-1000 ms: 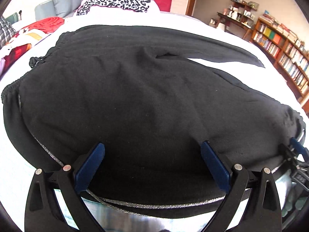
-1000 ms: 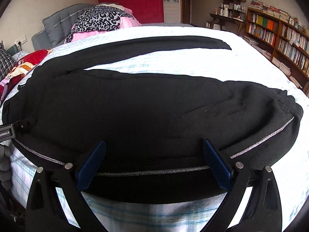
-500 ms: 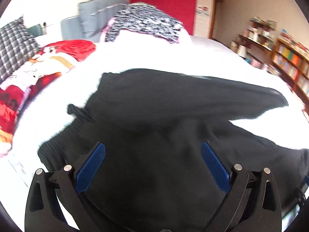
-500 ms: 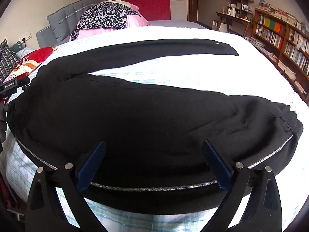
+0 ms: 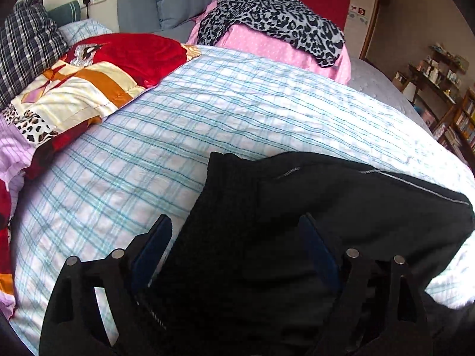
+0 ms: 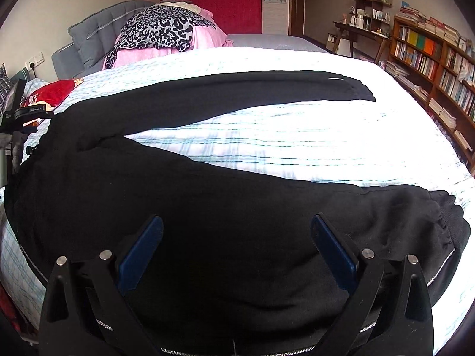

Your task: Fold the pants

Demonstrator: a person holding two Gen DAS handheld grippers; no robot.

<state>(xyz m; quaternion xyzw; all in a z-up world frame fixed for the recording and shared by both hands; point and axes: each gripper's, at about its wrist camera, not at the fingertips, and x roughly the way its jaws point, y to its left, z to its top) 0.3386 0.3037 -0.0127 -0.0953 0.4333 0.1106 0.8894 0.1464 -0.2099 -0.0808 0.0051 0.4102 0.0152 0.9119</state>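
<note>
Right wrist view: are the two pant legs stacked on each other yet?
No, the far leg and near leg of the black pants lie apart, with a band of plaid sheet between them.

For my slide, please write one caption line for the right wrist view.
Open right gripper above black pants spread on a checked bedsheet, one leg angled away.

One pair of black pants (image 6: pixel 207 207) lies on one bed (image 6: pixel 297 148), with two legs showing in the right wrist view, one across the upper middle and one across the lower half. Two tongs are in view: the left tongs (image 5: pixel 234 249) and the right tongs (image 6: pixel 237 243), each with two blue pads. At the upper left lie one red quilt (image 5: pixel 98 74), one plaid pillow (image 5: pixel 26 44) and one leopard-print cloth (image 5: pixel 273 14); one bookshelf (image 6: pixel 430 59) stands at the right.
</note>
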